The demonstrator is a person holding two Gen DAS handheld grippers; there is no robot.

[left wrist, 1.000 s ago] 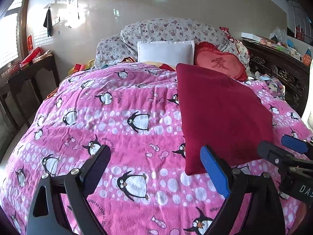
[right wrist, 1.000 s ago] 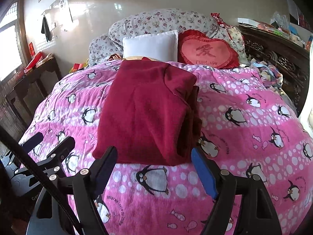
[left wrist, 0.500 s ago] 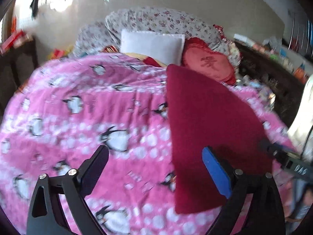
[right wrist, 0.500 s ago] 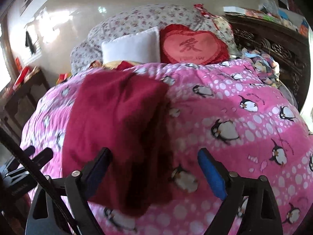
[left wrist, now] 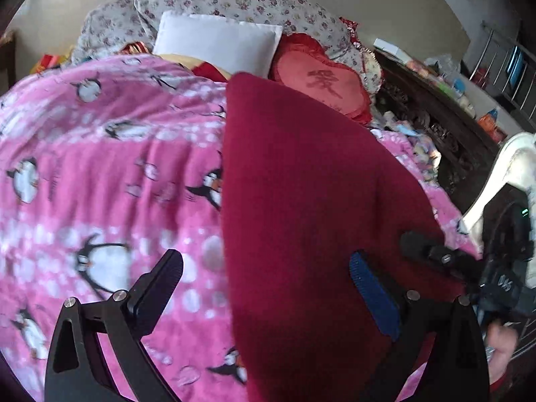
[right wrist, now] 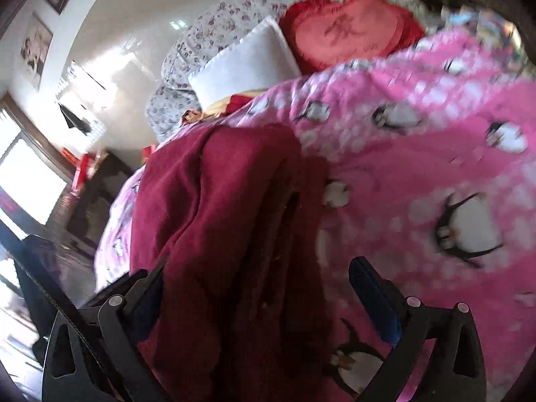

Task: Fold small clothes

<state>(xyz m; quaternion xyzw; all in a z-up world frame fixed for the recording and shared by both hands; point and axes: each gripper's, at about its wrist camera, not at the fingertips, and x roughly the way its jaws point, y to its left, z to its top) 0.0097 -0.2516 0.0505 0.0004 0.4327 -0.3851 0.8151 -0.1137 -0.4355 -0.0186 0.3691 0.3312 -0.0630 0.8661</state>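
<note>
Both cameras are sitting lower and closer to the folded dark-red garment (left wrist: 301,201) than a second ago, and the right view is now tilting. The left gripper (left wrist: 264,288) and right gripper (right wrist: 258,288) are both holding their fingers spread open over its near edge. The fleecy, layered garment is lying on the bed's pink penguin-print blanket (left wrist: 100,167).
</note>
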